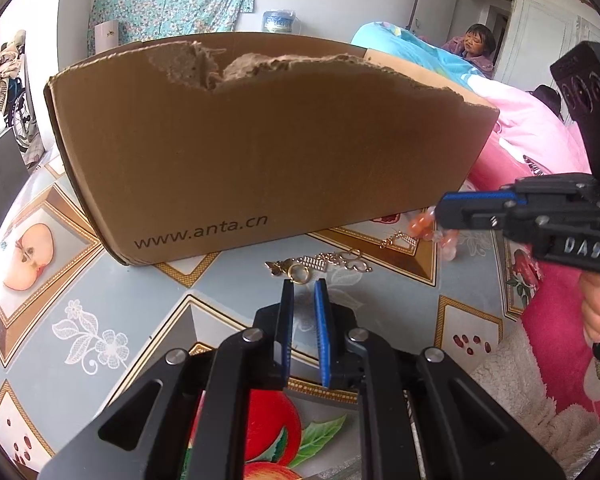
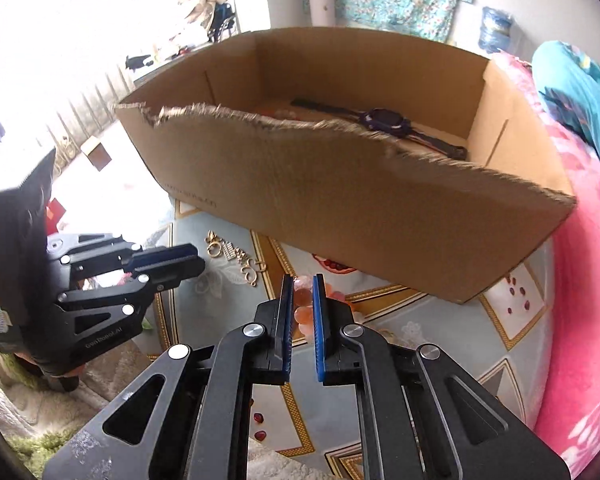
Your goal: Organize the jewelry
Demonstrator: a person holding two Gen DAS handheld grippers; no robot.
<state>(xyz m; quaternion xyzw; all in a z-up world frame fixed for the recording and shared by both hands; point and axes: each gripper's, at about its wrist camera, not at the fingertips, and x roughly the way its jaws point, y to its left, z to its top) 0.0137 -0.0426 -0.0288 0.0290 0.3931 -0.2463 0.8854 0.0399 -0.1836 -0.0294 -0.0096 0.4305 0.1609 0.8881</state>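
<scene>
Gold chain with ring [image 1: 320,265] strung flat on surface, orange bead bracelet [image 2: 306,312] beside it, purple watch [image 2: 384,120] inside torn cardboard box [image 1: 268,152]

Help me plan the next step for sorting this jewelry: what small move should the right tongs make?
Probably close the right tongs on the orange bead bracelet: it lies on the table between the open fingers, outside the cardboard box, where a watch already lies.
</scene>
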